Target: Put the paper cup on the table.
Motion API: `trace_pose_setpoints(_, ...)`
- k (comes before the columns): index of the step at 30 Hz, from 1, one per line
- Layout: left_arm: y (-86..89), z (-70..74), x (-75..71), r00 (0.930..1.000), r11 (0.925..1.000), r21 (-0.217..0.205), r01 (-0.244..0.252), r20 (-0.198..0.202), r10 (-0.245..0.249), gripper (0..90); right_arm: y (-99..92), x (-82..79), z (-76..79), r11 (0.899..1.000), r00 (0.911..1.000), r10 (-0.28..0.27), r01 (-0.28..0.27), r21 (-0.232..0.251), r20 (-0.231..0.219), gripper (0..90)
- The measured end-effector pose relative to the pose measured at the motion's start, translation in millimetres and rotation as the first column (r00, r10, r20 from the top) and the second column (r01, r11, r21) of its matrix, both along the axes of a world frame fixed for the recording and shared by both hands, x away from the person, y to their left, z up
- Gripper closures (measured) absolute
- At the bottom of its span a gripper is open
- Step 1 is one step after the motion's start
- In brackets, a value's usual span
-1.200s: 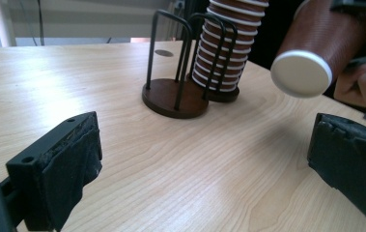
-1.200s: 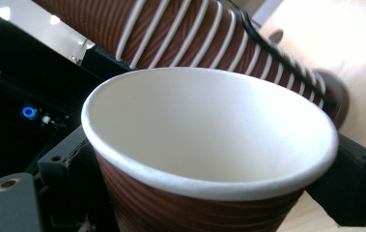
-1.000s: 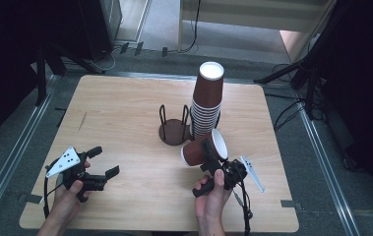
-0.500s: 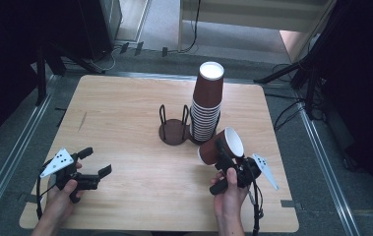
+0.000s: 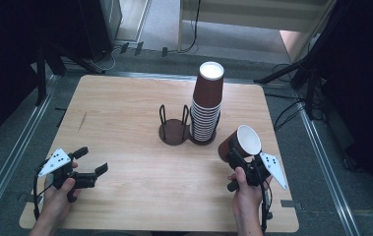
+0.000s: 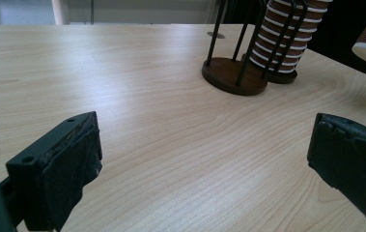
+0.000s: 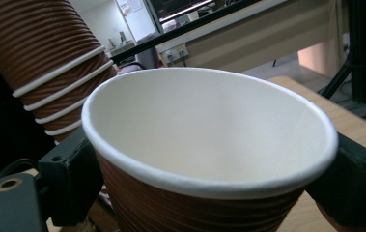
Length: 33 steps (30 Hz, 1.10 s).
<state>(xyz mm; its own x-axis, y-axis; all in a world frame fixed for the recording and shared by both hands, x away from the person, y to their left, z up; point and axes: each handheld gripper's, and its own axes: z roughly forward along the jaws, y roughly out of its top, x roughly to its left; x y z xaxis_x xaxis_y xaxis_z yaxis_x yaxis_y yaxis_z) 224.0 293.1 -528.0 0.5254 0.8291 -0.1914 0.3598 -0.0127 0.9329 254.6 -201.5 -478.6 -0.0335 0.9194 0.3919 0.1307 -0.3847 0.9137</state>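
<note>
So here's what we've got on the wooden table point(image 5: 125, 128). Our right hand point(image 5: 245, 194) sits at the near right, forearm coming up from the near edge, fist wrapped around the right gripper point(image 5: 233, 150), which points away from us and a bit left. Its jaws are clamped on a single brown paper cup point(image 5: 240, 142), one jaw on each side of the ribbed wall just under the white rim. The cup is tipped over, open mouth facing up and to the right, held off the table just to the right of the cup stack. The jaws have just eased apart a touch, with the cup between them and both pads on its wall.

Our left hand point(image 5: 58, 194) is at the near left corner, well apart from everything else, holding the left gripper point(image 5: 90, 161) roughly level and pointing right toward the middle. Its jaws are spread wide with nothing but bare tabletop between them.

Counting things: two grippers, one loose cup in the right one, and one tall stack of nested cups point(image 5: 207, 105) standing mouth down in a wire holder. Way too many rims for us to count exactly. Right beside it on the left is a second wire holder point(image 5: 174, 130), this one with nothing in it. So two holders, touching or nearly so, we can't tell which.
</note>
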Motion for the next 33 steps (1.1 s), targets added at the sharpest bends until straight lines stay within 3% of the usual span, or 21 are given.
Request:
trace_pose_setpoints(2, 0.0, -0.7, 0.3, 1.0000, 1.0000, 0.006, -0.002, -0.001, 0.002, 0.0, -3.6, 2.1, -1.7, 0.999, 0.9999, -0.014, 0.015, -0.038, 0.005, 11.2)
trace_pose_setpoints(8, 1.5, -2.9, 1.1, 0.9999, 0.9999, 0.009, -0.013, -0.008, 0.013, 0.0, -10.3, 7.5, -3.8, 0.995, 0.9985, -0.045, 0.048, -0.093, 0.032, 11.2)
trace_pose_setpoints(14, 3.5, -4.6, 1.0, 0.9994, 0.9993, 0.013, -0.035, -0.008, 0.035, 0.0, -16.0, 15.3, -6.2, 0.983, 0.9960, -0.066, 0.076, -0.170, 0.061, 11.1)
trace_pose_setpoints(22, 12.0, -5.9, 0.3, 0.9974, 0.9972, 0.023, -0.071, -0.007, 0.071, 0.0, -17.9, 28.4, -15.7, 0.969, 0.9946, -0.079, 0.093, -0.230, 0.067, 11.1)
trace_pose_setpoints(25, 15.9, -7.1, 0.5, 0.9964, 0.9962, 0.023, -0.084, -0.008, 0.084, 0.0, -15.1, 33.4, -20.3, 0.961, 0.9944, -0.069, 0.088, -0.261, 0.080, 11.1)
trace_pose_setpoints(27, 17.4, -8.2, 1.1, 0.9959, 0.9957, 0.026, -0.089, -0.012, 0.089, 0.0, -12.9, 37.4, -23.9, 0.950, 0.9944, -0.060, 0.084, -0.302, 0.086, 11.1)
trace_pose_setpoints(33, 18.2, -13.4, 3.4, 0.9946, 0.9949, 0.019, -0.099, -0.029, 0.100, 0.0, -12.6, 47.9, -30.3, 0.932, 0.9963, -0.056, 0.075, -0.355, 0.066, 11.1)
